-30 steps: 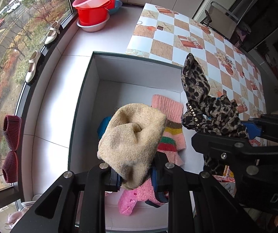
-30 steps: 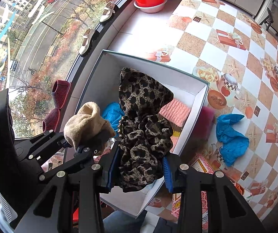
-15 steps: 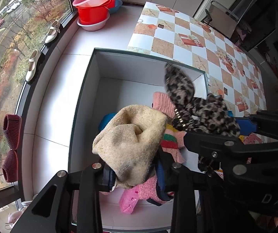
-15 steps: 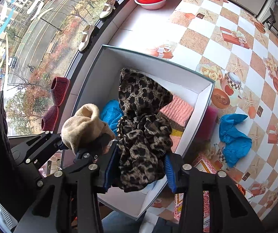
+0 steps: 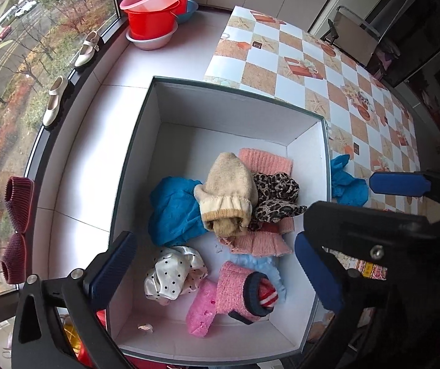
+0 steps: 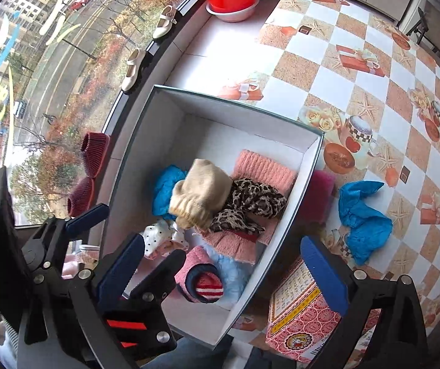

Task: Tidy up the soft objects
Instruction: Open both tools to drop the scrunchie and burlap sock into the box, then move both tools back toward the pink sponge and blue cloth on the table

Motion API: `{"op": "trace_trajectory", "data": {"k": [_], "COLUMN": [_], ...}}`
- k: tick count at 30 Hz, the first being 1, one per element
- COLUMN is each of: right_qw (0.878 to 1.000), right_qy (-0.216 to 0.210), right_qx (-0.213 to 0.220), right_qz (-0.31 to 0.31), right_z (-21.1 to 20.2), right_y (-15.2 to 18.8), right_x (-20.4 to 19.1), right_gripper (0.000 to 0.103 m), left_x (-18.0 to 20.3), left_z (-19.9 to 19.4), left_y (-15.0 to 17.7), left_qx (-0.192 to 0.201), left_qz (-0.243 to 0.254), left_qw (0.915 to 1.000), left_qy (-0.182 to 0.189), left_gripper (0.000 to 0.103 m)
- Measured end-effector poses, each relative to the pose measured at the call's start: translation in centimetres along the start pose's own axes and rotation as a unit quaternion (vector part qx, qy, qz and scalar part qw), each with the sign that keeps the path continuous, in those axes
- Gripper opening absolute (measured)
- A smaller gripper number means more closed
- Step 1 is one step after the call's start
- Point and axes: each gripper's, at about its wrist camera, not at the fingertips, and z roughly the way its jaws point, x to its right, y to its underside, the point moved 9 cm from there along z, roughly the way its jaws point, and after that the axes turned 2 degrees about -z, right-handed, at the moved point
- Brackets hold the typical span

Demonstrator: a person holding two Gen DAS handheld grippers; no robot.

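Both sets of jaws wide apart, nothing held: left gripper and right gripper both hang over the near end of the white box. Box sits on the checkered tabletop at its window-side edge. Soft stuff is piled inside: beige knit hat lies on top mid-box, cuff opening toward the cameras, touching the leopard-print scarf on its right and overlapping the blue cloth on its left. Pink knit piece is under the hat and scarf, reaching toward the far wall. Near end holds the white polka-dot fabric, a pink fuzzy sock and a pink knit item with navy cuff and red-white striped inside, resting on something pale blue and fluffy. One blue cloth is outside the box on the tabletop, just right of it. A red patterned carton sits beside the box's near right corner
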Motion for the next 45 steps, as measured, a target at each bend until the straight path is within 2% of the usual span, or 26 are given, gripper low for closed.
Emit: {"op": "trace_trajectory", "data": {"k": [11, 15, 21, 26, 31, 37, 45], "right_qw": [1.0, 0.999, 0.996, 0.991, 0.982, 0.981, 0.988], "right_qy": [0.004, -0.001, -0.027, -0.013, 0.005, 0.025, -0.009], "right_qx": [0.018, 0.026, 0.038, 0.036, -0.004, -0.06, -0.078], "right_qz": [0.01, 0.021, 0.075, 0.129, 0.187, 0.185, 0.134], "right_z": [-1.5, -2.8, -5.5, -6.2, -4.1, 0.7, 5.7], "right_y": [-0.3, -0.5, -0.7, 0.0, 1.8, 2.5, -0.1], "right_x": [1.1, 2.1, 6.0, 11.4, 17.2, 20.4, 19.7], "right_gripper": [0.102, 0.102, 0.102, 0.102, 0.102, 0.102, 0.102], "left_x": [0.2, 0.5, 2.1, 4.1, 6.0, 6.1, 5.1], "left_z": [2.6, 3.2, 2.8, 2.7, 1.2, 1.0, 1.8], "left_y": [-0.2, -0.4, -0.7, -0.9, -1.0, -0.4, 0.7], "left_qx": [0.004, -0.003, -0.01, -0.022, -0.035, -0.047, -0.068], "left_qz": [0.0, -0.011, -0.016, -0.002, 0.001, -0.006, -0.042], "left_qw": [1.0, 0.9999, 0.9989, 0.9985, 0.998, 0.9981, 0.9967], "left_qy": [-0.008, 0.004, 0.042, 0.049, 0.052, 0.039, 0.015], "left_gripper": [0.103, 0.103, 0.103, 0.103, 0.103, 0.103, 0.103]}}
